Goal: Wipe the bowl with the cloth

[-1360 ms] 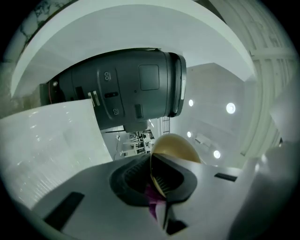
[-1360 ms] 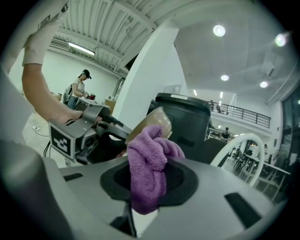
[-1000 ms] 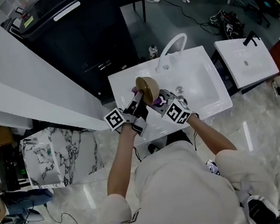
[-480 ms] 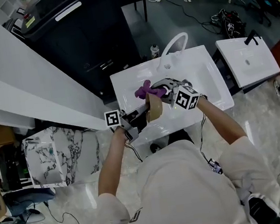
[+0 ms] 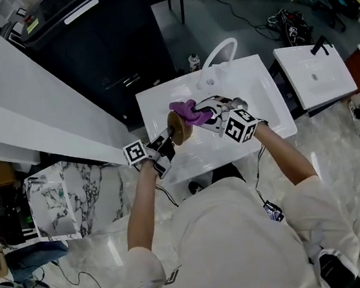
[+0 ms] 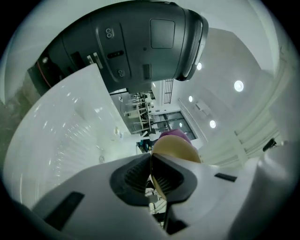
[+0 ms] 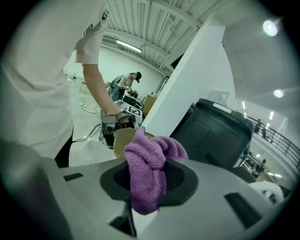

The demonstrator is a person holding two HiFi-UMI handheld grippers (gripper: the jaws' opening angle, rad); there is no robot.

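Well, the biggest thing is the dark cabinet (image 5: 109, 44) at the far left, and it has no part in this job. Next comes the person (image 5: 244, 243) in a pale top, who stands at the near side of the white sink (image 5: 260, 107) and reaches both arms over it. I think they work over the sink so any drips fall in there. A bent white tap (image 5: 220, 55) stands at the far edge of the sink. The left claw (image 5: 169, 135) is shut tight on the rim of the bowl (image 5: 178, 127), with the thin wall of the bowl between its jaws. It holds the tan bowl up in the air on its side, above the left part of the sink. I think that is so the open side faces the cloth. The right claw (image 5: 203, 112) is clamped on the purple cloth (image 5: 188, 111), and a soft bunch pokes out past the jaws. That bunch looks pressed on the bowl from the right, so the wiping seems to be under way. Each claw has a cube (image 5: 241, 126) with black and white squares on it. I can't read any words or brand names anywhere.
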